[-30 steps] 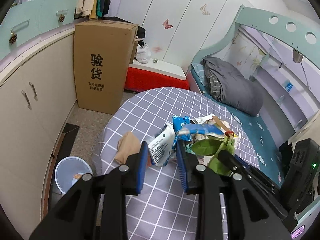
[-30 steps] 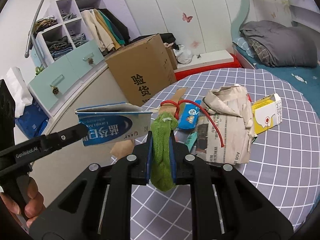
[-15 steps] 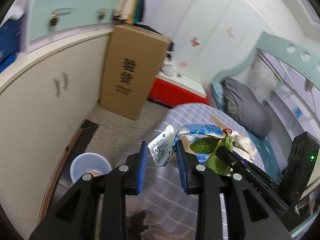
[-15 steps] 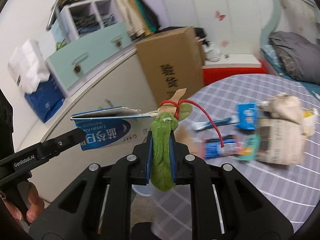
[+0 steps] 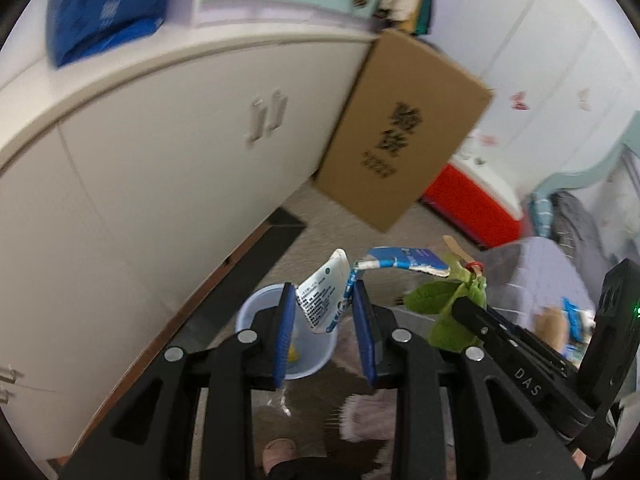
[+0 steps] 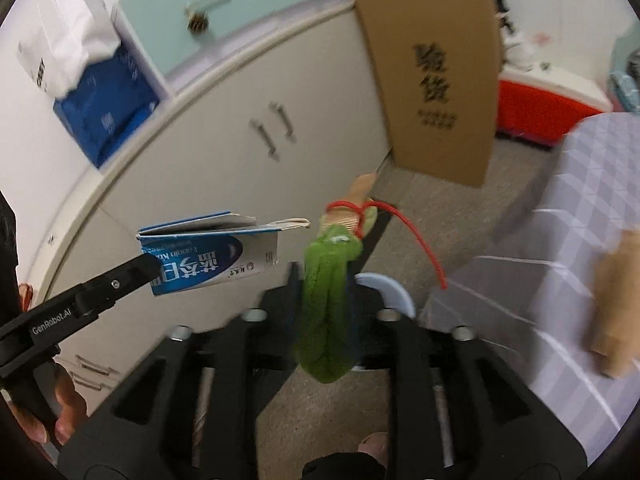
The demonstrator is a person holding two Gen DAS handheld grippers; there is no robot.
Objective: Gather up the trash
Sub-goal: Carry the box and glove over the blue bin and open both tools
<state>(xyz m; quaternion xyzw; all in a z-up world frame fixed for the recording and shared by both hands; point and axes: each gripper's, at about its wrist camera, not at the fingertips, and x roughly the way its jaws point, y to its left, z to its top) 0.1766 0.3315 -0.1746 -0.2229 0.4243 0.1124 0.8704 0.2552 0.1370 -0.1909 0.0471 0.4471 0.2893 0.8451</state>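
Observation:
My left gripper is shut on a crumpled blue and white toothpaste box, held above the pale blue bin on the floor. From the right wrist view the same box sticks out past the left gripper. My right gripper is opening. A green leaf bundle tied with red string hangs between its fingers, a small gap showing on the left side. The bin's rim shows just behind it. In the left wrist view the bundle sits at the right gripper.
A white cabinet curves along the left, with a tall cardboard box and a red chest beyond. The checked tablecloth is at the right, a tan scrap lying on it. A person's foot is below the grippers.
Both grippers swung left off the table and down over the bin by the cabinet, carrying the box and the bundle. The right jaws have widened around the bundle.

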